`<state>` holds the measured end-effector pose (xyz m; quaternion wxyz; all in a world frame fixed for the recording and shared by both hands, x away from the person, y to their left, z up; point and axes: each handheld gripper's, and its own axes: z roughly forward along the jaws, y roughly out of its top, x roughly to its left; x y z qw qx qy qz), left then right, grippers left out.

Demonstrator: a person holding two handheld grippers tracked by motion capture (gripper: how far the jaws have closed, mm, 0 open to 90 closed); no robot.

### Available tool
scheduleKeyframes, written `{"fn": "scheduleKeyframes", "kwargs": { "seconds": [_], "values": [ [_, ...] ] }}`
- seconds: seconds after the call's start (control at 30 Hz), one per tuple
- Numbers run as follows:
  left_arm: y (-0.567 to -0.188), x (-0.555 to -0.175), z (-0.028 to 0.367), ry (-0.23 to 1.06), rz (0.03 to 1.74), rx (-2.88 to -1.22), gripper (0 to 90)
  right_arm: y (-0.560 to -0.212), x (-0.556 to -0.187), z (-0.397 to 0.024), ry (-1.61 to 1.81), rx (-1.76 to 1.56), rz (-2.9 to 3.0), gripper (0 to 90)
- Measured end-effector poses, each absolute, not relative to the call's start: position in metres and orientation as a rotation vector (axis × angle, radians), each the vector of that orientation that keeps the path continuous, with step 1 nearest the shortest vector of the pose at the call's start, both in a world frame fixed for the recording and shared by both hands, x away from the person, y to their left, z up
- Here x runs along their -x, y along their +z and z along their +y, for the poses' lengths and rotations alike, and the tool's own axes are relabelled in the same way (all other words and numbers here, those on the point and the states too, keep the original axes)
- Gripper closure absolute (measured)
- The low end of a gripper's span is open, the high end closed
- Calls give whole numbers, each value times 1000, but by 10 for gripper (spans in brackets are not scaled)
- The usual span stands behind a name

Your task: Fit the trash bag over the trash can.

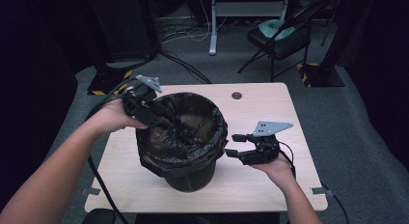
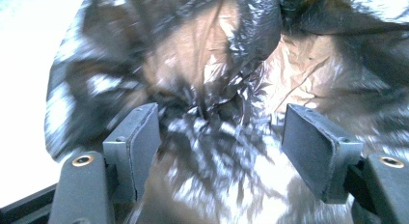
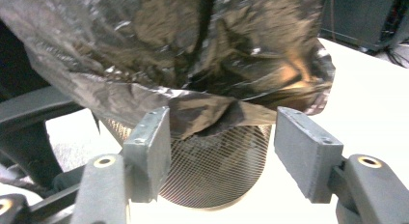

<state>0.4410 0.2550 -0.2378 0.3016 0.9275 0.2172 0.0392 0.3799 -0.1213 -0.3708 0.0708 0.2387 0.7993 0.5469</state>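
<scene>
You are fitting the black bin liner (image 1: 185, 132) into the mesh waste bin (image 1: 190, 178) standing mid-table (image 1: 289, 113). Your left hand-held gripper (image 1: 166, 119) is reaching into the bin's mouth from the left rim, jaws apart, with crumpled liner between them. Your right hand-held gripper (image 1: 233, 145) is waiting wide and empty just right of the draped liner edge, which lies straight ahead of it.

High view overhead, claw views close — sharing bin liner (image 1: 193, 132)

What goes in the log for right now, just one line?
bin: on table, bag folded over rim | left gripper: open, inside bag | right gripper: open, beside bin, apart
</scene>
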Motion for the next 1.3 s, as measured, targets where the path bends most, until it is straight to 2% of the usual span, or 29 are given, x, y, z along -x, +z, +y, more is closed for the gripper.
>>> {"fn": "scheduleKeyframes", "kwargs": {
  "seconds": [0.37, 0.6, 0.7, 0.8, 1.3],
  "values": [
    [-235, -424, 328, 197, 677, -2269, 277, -365, -383, -141, 1534, -802, 2338, 331],
    [-253, -414, 363, 201, 708, -2133, 277, -369, -387, -145, 1410, -830, 2327, 329],
    [-264, -411, 377, 257, 753, -2086, 280, -372, -389, -144, 1378, -844, 2334, 330],
    [-275, -409, 387, 305, 802, -2068, 280, -373, -390, -144, 1361, -853, 2337, 329],
    [-354, -404, 402, 344, 934, -2022, 280, -377, -395, -159, 1260, -928, 2302, 326]
  ]
}}
